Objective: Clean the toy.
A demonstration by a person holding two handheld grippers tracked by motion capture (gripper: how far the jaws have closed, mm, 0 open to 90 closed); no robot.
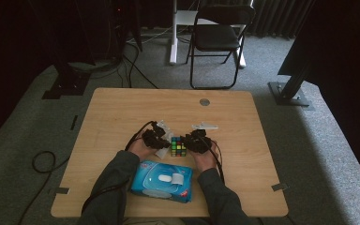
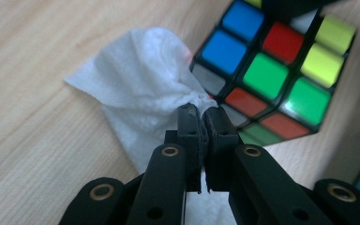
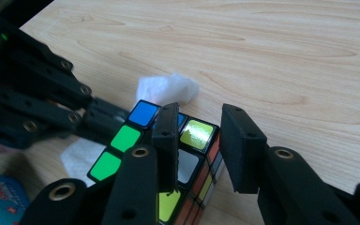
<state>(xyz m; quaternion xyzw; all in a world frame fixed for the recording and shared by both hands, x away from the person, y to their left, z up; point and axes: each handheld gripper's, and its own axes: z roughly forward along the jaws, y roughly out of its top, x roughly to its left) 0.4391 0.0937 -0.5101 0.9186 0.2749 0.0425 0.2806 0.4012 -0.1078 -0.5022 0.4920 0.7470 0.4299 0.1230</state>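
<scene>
The puzzle cube (image 1: 178, 146) sat on the tabletop (image 1: 122, 108), in the middle, between the two hands. It looked hard and light, with smooth, shiny stickers that could slip. The best place to hold it was on two flat sides facing each other, not on a corner.

The white wipe (image 2: 140, 89) was soft, thin and floppy. It would bunch up and bend any way it was pushed. A pinch on a folded bit was enough to hold it.

The left hand-held gripper (image 2: 201, 115) was pinched tight on the wipe, right beside the cube. The right hand-held gripper (image 3: 199, 140) had its jaws around one corner part of the cube, one jaw on top and one beside it. I could not tell if they were squeezing it.

The underside of the cube was hidden. In the high view the cube was small and partly covered by the grippers. The blue pack of wipes (image 1: 161, 180) lay near the person.
</scene>
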